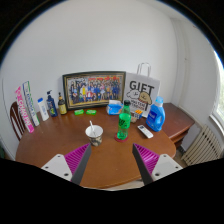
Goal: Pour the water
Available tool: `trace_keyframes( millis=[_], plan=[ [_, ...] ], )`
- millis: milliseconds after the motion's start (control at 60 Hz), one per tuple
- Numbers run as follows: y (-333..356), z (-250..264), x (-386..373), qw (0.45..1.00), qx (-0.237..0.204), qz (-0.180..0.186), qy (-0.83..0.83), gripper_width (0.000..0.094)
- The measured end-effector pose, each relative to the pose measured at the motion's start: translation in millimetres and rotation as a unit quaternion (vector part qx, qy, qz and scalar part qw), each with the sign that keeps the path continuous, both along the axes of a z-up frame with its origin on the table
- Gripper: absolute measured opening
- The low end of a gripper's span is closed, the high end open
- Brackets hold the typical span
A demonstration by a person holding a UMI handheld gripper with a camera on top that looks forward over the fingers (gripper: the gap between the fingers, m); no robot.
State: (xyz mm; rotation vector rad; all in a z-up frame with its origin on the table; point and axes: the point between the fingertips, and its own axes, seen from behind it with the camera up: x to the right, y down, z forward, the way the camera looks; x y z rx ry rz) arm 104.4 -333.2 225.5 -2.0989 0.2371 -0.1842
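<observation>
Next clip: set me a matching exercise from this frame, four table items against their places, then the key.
Items:
1. green bottle
2. white bowl
3. blue jug
4. framed photo

Places:
A. against the wall, at the table's back
B. by the GIFT bag, right of the green bottle
C. mid-table, beyond the open gripper
D. left of the green bottle, spoon inside

Pairs: 1-C, 2-D, 3-B, 4-A

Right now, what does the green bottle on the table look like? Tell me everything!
The green bottle looks like clear green plastic, tall and slim, with a narrow neck on top. It stands upright on the round wooden table, beyond the open gripper, untouched. A small white bowl sits beside it, and a blue jug on its other side.
</observation>
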Motion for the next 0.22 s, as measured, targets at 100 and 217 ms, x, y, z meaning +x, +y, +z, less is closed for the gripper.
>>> trace_keyframes(
  millis=[100, 217],
  plan=[
    [-7.5, 2.6, 3.9, 1.000, -0.002, -0.005, -0.019, 0.0854],
    [-10.3, 2.6, 1.5, 1.000, -0.008, -0.006, -0.022, 0.0853]
  ],
)
